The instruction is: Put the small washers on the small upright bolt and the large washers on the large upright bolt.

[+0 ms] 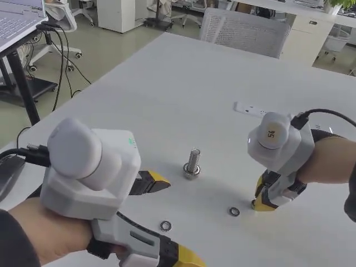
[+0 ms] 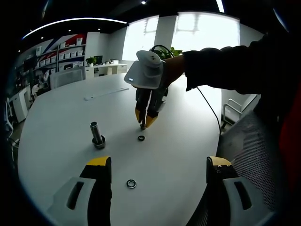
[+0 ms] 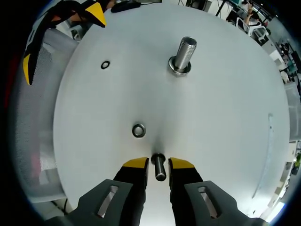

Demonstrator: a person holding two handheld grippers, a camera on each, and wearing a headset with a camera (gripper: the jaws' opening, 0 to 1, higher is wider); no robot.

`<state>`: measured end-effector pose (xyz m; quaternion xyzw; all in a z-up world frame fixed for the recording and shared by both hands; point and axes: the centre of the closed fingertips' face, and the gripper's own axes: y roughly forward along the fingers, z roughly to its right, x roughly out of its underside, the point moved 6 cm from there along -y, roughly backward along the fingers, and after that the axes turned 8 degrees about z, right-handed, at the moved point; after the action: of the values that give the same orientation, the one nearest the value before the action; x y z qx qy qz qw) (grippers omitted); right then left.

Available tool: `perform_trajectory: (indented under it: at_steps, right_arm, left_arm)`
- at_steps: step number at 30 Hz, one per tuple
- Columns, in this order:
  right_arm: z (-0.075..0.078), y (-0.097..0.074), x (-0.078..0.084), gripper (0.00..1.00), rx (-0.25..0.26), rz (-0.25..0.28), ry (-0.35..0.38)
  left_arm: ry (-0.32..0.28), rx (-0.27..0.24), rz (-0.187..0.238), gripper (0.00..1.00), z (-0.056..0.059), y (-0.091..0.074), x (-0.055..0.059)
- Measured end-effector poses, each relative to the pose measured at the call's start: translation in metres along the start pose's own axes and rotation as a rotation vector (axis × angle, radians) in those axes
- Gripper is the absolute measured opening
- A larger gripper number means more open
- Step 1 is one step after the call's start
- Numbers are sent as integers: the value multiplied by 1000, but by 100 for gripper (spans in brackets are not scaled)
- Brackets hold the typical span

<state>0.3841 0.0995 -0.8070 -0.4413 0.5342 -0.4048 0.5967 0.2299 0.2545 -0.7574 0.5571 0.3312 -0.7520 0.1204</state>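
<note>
Steel on white is what the coming move turns on. In the head view we see a flat silver steel ring washer (image 1: 166, 226) on the white tabletop (image 1: 222, 94). It lies between the two yellow-tipped fingers of the left gripper (image 1: 181, 222), which stand wide apart. A second silver ring washer (image 1: 234, 211) lies just beside the fingertips of the right gripper (image 1: 261, 204), which points down at the table. The tall threaded steel bolt (image 1: 192, 163) stands upright beyond both washers.

In the left gripper view the first washer (image 2: 131, 183) sits just ahead of our fingertips, a little toward the left-hand finger (image 2: 99, 165). It lies flat with its hole facing up. The left gripper (image 2: 158, 162) is spread wide and holds nothing. The tall bolt (image 2: 97, 135) stands further ahead on that same side.

In the right gripper view the right gripper (image 3: 158, 162) is drawn narrow on a short dark steel bolt (image 3: 159, 172), which stands between the fingers. We judge it gripped. The second washer (image 3: 138, 130) lies just ahead of those fingertips, slightly to the left.

We judge the left gripper both free and nearer to its washer, so that pick falls to it. The ring lies flat, so the fingers would have to come down across its rim. We cannot tell which washer is the small one.
</note>
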Motion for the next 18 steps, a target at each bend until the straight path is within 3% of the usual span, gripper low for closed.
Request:
perform_trajectory:
  at_steps: [18]
  right_arm:
    - [0,-8,3,30,22,31,35]
  left_arm:
    - [2,-2,0,83,0,0,0]
